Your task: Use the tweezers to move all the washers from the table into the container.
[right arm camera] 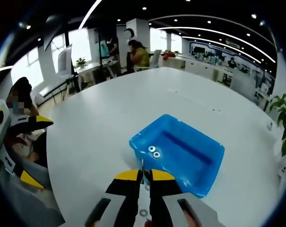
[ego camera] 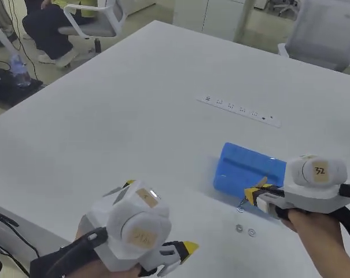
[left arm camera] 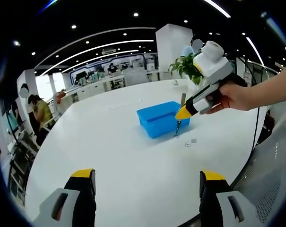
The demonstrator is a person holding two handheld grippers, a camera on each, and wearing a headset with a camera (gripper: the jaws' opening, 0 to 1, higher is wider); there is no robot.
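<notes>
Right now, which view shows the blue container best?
Right gripper view: it looks into the blue container, two washers inside. Head view: the right gripper with tweezers partly covers it. Left gripper view: small, side-on.

One blue rectangular plastic container (right arm camera: 195, 161) holds two small round silver metal washers (right arm camera: 153, 151). Two loose washers (ego camera: 239, 229) lie at its six o'clock.

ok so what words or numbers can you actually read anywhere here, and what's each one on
"32": round sticker on the right gripper.
Tan label on the left gripper: writing too blurred to read.
Socket strip on the table: marks too small to read.
</notes>
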